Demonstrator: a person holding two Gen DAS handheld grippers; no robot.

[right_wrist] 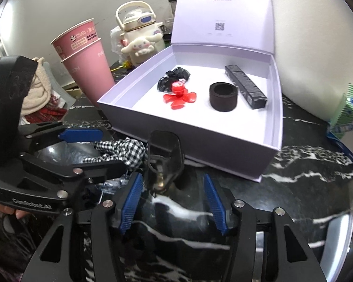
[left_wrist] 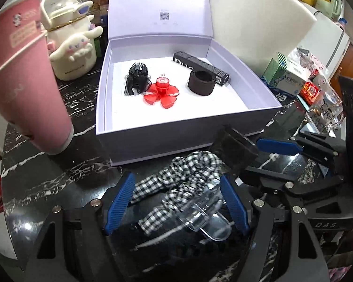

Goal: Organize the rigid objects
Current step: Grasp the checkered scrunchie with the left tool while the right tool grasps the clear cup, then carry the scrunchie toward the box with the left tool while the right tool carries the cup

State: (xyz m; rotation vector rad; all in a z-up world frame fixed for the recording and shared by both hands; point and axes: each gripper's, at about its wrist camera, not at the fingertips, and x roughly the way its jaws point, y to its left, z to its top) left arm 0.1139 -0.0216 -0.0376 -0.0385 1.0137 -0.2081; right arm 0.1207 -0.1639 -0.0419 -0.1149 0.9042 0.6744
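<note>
- Left gripper [left_wrist: 176, 199] is pointing steeply down at the black marble counter [left_wrist: 58, 169], just in front of the open white box [left_wrist: 176, 141]; its blue pads are standing moderately wide.
- Between those pads a checkered black-and-white hair clip [left_wrist: 176, 183] with a clear plastic claw [left_wrist: 204, 221] is lying on the counter; the right pad [left_wrist: 234, 204] is sitting against or just over the clear claw, the left pad apart from the fabric. Whether it is pressing, cannot tell.
- Right gripper [right_wrist: 174, 202] is also angling downward, beside the left one and crossing near it; in the left wrist view its fingers [left_wrist: 277, 146] are reaching in from the right edge.
- Its jaws are standing partly open around a dark smoky clip [right_wrist: 164, 159] that is sitting upright on the counter just before the box wall; the pads are flanking its lower end without visible contact.
- In the right wrist view a fingertip [right_wrist: 18, 213] of the person is showing under the left gripper's body.
- Inside the box: black claw clip [right_wrist: 174, 77], red flower clip [right_wrist: 178, 96] touching it, dark roll [right_wrist: 223, 98], long black case [right_wrist: 246, 85] just beside the roll.
- Left of the box: pink paper cups [right_wrist: 87, 65] and a cream cartoon-dog bottle [right_wrist: 141, 40].
</note>
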